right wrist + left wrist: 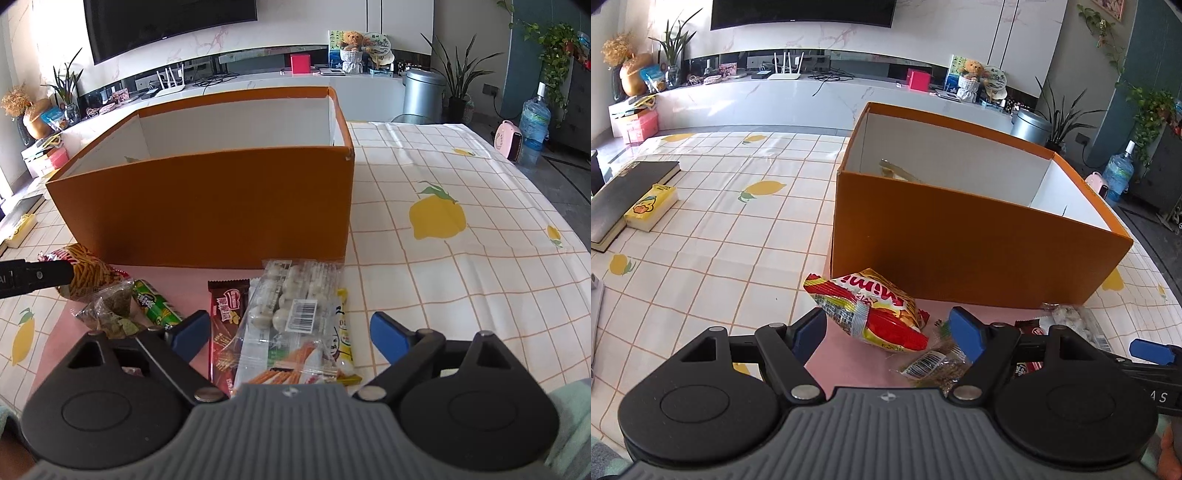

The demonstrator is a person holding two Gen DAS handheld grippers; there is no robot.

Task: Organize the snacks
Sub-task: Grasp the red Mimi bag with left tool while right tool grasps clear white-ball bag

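An open orange box [960, 251] [207, 210] with white inner walls stands on the lemon-print tablecloth; one snack packet [897, 170] lies inside. My left gripper [888, 332] is open, its blue pads either side of a red and yellow Mimi snack bag [875, 310], which also shows in the right wrist view [86, 275]. My right gripper [290, 330] is open over a clear packet of white balls [291, 295], a brown chocolate stick pack [225, 325] and a yellow packet [343, 332]. A green snack tube [155, 304] and a clear packet of green bits [110, 310] lie to the left.
The snacks lie on a pink mat [842, 354] in front of the box. A dark book [624, 195] and a yellow tissue pack [652, 206] lie at the far left of the table. The right gripper's arm [1145, 354] shows at the lower right.
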